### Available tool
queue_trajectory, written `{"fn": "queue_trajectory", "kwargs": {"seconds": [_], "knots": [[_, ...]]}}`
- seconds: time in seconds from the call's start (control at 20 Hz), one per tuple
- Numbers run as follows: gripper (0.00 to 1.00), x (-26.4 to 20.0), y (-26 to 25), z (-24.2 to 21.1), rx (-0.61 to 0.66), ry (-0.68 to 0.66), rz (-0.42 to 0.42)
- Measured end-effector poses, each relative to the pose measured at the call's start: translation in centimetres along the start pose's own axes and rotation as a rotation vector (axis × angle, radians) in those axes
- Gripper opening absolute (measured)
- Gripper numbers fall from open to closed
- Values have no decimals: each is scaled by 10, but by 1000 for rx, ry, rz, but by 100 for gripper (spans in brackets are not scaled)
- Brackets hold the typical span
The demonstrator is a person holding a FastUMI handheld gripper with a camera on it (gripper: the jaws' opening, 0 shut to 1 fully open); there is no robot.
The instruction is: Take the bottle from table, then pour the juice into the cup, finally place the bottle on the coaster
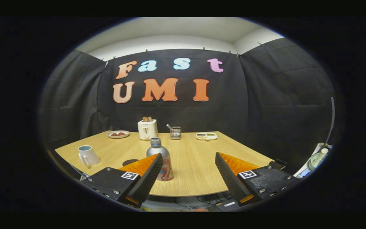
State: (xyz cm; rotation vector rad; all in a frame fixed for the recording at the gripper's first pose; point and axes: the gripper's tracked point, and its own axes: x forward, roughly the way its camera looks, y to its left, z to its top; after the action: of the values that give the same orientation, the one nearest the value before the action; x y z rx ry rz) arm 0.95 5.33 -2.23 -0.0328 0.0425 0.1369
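Silver bottle (160, 159) upright on table (199, 165), just beyond left finger (145, 173). Gripper (189, 170) wide open, empty. Cup (87, 156) further left.

silver bottle (160, 159) upright mid-table, white cup (88, 155) left, dark coaster (130, 162) between

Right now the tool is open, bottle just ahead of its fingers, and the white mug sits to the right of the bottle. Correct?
Not quite. The gripper view shows the mug to the left of the bottle, near the table's left edge. The rest holds: the tool is open, and the bottle stands just ahead of its fingers.
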Motion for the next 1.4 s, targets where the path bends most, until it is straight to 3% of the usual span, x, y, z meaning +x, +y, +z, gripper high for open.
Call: {"fn": "queue_trajectory", "kwargs": {"seconds": [0.7, 1.4], "knots": [[98, 49, 54, -25, -29, 59, 101], [99, 90, 70, -79, -44, 185, 116]]}}
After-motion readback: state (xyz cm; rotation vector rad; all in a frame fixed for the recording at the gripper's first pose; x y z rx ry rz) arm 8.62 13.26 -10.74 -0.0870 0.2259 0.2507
